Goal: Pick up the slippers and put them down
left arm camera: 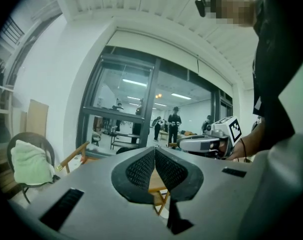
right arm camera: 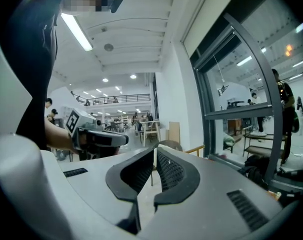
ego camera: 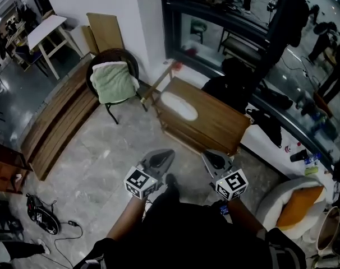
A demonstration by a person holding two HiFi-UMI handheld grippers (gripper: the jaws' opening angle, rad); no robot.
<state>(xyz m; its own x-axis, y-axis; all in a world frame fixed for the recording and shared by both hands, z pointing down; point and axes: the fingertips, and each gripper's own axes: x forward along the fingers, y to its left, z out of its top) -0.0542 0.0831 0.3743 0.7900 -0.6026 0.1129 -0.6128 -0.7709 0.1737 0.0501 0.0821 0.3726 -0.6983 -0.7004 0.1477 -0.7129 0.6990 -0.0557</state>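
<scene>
Fingers of the left gripper press together on nothing, those of the right gripper are likewise closed and empty, both near the wooden table, where a white oval thing, perhaps the slippers, lies.

Seen from the head view's centre, the left gripper and right gripper sit side by side at six o'clock. A table stands at twelve, a chair at eleven with a towel on it, planks at ten, a cushioned seat at four
</scene>
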